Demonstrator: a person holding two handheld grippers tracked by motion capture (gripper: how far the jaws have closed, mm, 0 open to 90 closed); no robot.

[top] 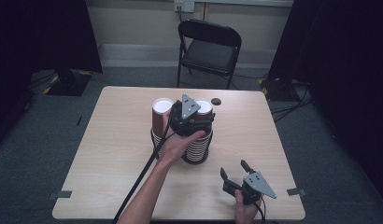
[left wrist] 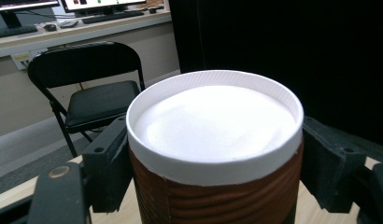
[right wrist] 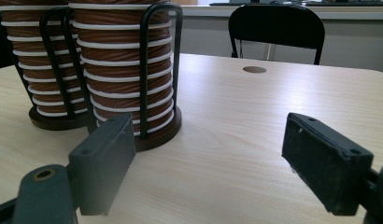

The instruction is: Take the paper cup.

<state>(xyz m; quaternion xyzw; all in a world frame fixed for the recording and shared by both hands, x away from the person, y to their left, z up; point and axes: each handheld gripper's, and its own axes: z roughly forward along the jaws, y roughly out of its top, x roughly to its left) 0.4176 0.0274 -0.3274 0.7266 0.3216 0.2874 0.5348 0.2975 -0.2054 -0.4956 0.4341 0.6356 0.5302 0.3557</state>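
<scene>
brown ribbed top cup (left wrist: 217, 186) sits clamped in your left gripper (top: 192, 122); lift crooked and nested cups (right wrist: 126, 74) follow. right gripper (top: 237, 171) gapes empty.

No lettering, brand, number or sign is showing clearly enough to read anywhere. The brown ribbed cups (left wrist: 217, 196) with white rims are carrying no print, and the pale desk (top: 110, 154) is bearing no label. The screens (left wrist: 21, 3) glowing at the top of the left gripper view are too small and blurred for any characters to be made out.
</scene>
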